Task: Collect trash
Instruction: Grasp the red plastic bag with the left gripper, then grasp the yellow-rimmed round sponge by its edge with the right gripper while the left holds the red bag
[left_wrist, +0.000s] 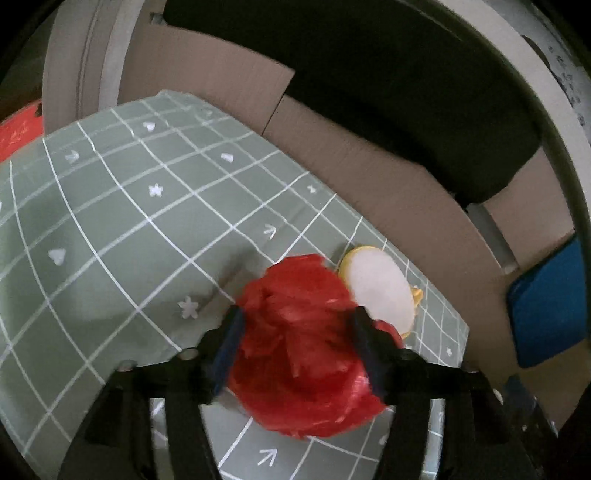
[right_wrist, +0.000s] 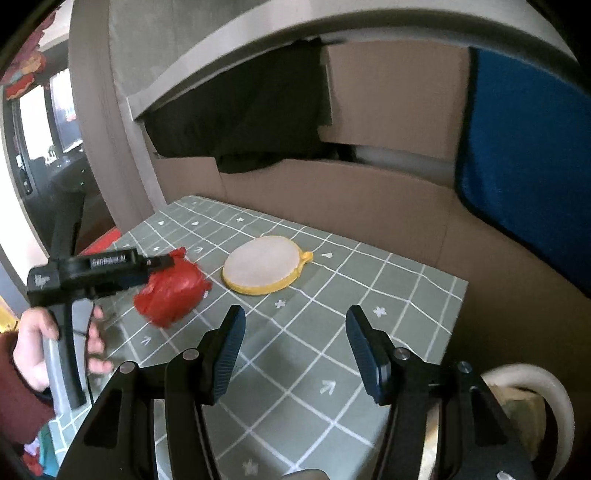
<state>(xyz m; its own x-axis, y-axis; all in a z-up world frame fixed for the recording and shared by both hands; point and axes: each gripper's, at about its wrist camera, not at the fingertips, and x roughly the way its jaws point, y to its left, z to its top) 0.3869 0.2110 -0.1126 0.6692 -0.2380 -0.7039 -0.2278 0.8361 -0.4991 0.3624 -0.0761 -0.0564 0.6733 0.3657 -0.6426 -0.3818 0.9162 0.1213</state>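
Note:
A crumpled red plastic bag (left_wrist: 303, 343) is clamped between the two fingers of my left gripper (left_wrist: 299, 325), just above the green grid tablecloth (left_wrist: 122, 221). In the right wrist view the same red bag (right_wrist: 171, 291) hangs in the left gripper (right_wrist: 159, 273) at the table's left side. A round white and yellow pad (left_wrist: 380, 291) lies flat on the cloth beside the bag; it also shows in the right wrist view (right_wrist: 262, 266). My right gripper (right_wrist: 295, 332) is open and empty above the cloth, nearer than the pad.
Brown cardboard panels (right_wrist: 332, 206) wall the table's far and right sides. A blue cloth (right_wrist: 524, 147) hangs at the right. A white bin rim (right_wrist: 532, 384) with a liner sits low at the right. A black fabric (left_wrist: 406, 92) fills the shelf opening behind.

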